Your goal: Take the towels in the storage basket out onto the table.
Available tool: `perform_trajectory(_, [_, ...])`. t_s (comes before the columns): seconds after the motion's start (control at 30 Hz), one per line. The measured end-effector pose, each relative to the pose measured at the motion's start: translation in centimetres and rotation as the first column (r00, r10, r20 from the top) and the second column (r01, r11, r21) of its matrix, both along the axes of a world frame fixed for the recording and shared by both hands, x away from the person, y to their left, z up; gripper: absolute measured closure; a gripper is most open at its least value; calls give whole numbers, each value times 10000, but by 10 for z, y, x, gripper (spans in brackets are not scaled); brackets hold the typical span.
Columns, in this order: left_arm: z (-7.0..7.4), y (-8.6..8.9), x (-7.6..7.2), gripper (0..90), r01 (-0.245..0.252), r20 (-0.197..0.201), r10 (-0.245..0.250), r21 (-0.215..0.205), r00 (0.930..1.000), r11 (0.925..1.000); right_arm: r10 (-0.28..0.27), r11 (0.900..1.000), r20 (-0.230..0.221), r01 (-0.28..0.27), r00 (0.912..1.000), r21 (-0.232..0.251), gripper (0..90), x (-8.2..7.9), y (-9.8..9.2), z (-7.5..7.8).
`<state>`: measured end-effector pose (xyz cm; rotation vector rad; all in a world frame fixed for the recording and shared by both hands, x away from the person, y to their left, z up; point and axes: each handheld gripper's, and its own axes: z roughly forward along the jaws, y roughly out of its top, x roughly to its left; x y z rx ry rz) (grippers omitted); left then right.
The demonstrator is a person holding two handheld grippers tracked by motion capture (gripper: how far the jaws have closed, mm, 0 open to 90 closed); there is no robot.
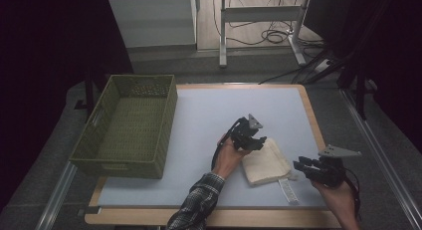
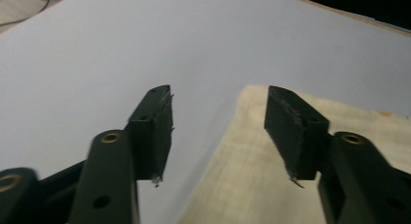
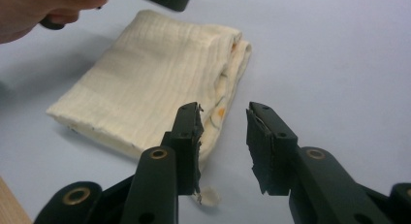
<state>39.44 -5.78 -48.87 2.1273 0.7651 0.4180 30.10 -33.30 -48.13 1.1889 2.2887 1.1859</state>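
A folded cream cloth (image 1: 266, 164) lies flat on the pale blue mat (image 1: 209, 115), near the front right. My left gripper (image 1: 254, 140) hovers over the cloth's far left corner. In the left gripper view its jaws stand open (image 2: 218, 95) with nothing between them, and the cloth (image 2: 242, 175) lies below and to the right. My right gripper (image 1: 302, 165) sits just off the cloth's right edge. Its jaws are open (image 3: 223, 112) and empty, with the folded edge of the cloth (image 3: 155, 73) just beyond the left jaw.
A green woven basket (image 1: 127, 125) stands on the table's left side. A white strip (image 1: 287, 189) trails from the cloth toward the front edge. The table's wooden rim (image 1: 308, 115) runs along the right. Table legs and cables (image 1: 268, 36) lie beyond.
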Motion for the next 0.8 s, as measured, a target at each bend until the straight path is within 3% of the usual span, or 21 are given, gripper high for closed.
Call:
perform_trajectory(0.13, [-2, 20, -5, 416, -213, -128, 213, 32, 9997, 9998, 103, 9999, -214, -104, 9997, -37, 628, 11, 13, -3])
perform_trajectory(0.27, [-10, 41, -8, 498, -294, -536, 291, -55, 9981, 9996, 115, 9998, -610, -124, 9981, -150, 616, 16, 23, -12])
perform_trajectory(0.4, [-21, 53, -8, 521, -422, -856, 402, -222, 9955, 9989, 59, 9996, -988, -84, 9951, -252, 621, 16, 24, -22])
perform_trajectory(0.5, [-28, 57, -7, 523, -491, -1043, 463, -245, 9935, 9985, 121, 9994, -1313, -164, 9913, -316, 671, 13, 22, -28])
perform_trajectory(0.63, [-34, 56, -6, 526, -485, -1104, 479, -33, 9927, 9988, 182, 9986, -1359, -246, 9906, -461, 674, 6, 21, -29])
perform_trajectory(0.8, [-40, 55, -1, 488, -589, -1056, 600, 130, 9926, 9982, 49, 9976, -1325, -140, 9912, -676, 600, 0, 20, -32])
